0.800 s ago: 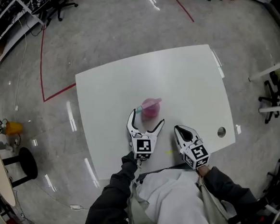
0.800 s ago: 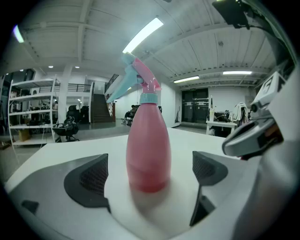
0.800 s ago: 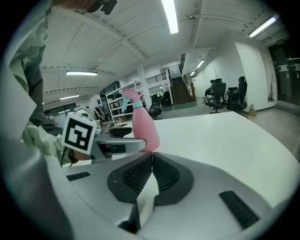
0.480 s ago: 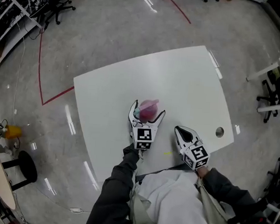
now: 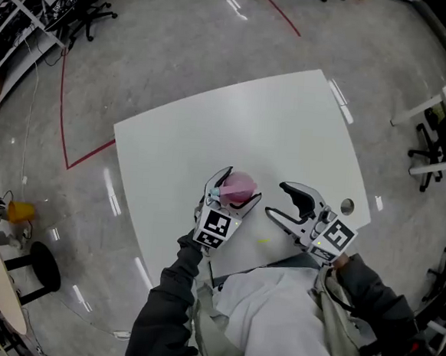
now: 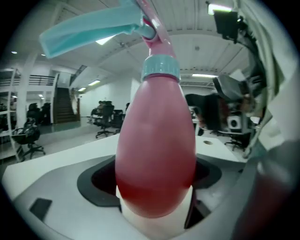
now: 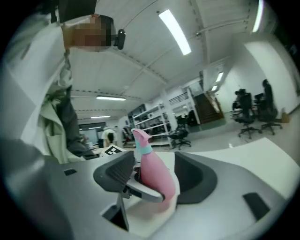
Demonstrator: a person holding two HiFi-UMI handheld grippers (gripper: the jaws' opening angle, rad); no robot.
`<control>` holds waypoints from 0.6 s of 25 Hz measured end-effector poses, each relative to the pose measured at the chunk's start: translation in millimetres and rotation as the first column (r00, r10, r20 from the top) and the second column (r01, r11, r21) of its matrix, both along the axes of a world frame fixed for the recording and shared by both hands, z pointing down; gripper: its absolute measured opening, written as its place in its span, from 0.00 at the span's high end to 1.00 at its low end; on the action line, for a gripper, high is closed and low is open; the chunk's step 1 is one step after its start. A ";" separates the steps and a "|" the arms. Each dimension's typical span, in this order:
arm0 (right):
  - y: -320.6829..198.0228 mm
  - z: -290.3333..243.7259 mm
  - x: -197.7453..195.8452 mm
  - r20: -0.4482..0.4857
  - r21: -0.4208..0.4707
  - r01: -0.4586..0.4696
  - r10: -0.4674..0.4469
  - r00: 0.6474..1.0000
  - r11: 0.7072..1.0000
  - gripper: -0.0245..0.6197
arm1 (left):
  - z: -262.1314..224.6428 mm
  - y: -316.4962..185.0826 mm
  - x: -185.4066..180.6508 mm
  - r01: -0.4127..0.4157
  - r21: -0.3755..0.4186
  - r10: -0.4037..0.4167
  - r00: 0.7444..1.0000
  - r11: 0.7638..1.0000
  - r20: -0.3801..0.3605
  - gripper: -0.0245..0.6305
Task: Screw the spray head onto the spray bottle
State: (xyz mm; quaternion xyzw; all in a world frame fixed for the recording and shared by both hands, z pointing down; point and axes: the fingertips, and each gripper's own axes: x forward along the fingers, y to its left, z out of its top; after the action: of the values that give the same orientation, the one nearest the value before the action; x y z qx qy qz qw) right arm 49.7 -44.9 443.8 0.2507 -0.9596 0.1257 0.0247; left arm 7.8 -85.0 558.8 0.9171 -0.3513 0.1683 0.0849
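Observation:
A pink spray bottle (image 5: 239,186) stands near the front of the white table (image 5: 289,125). Its teal spray head (image 6: 93,30) sits on the neck, with the teal collar (image 6: 160,68) at the top of the body. My left gripper (image 5: 242,183) is shut on the bottle's body (image 6: 154,154), one finger on each side. In the right gripper view the bottle (image 7: 154,176) leans, with a left finger across its lower part. My right gripper (image 5: 276,200) is open, a short way right of the bottle and pointing at it, nothing between its pads.
A round cable hole (image 5: 347,205) lies in the table near its right front corner. On the floor to the left stand a black stool (image 5: 43,263) and a yellow object (image 5: 20,211). Red tape (image 5: 63,107) marks the floor. A white desk frame (image 5: 444,99) is at the right.
My left gripper moved forward around the bottle and closed on it. My right gripper swung round from pointing away to pointing left at the bottle.

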 end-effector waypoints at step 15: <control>58.6 -58.3 -70.2 -0.279 0.247 0.476 -0.408 0.869 0.844 0.75 | -59.7 73.7 26.8 -0.124 0.018 0.123 0.992 0.992 0.017 0.30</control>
State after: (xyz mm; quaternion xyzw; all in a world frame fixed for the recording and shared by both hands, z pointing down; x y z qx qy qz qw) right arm -20.5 13.7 385.5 0.0343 -0.9905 -0.0627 0.1176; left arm 34.6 -11.3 499.1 0.9365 -0.2962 0.1772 0.0625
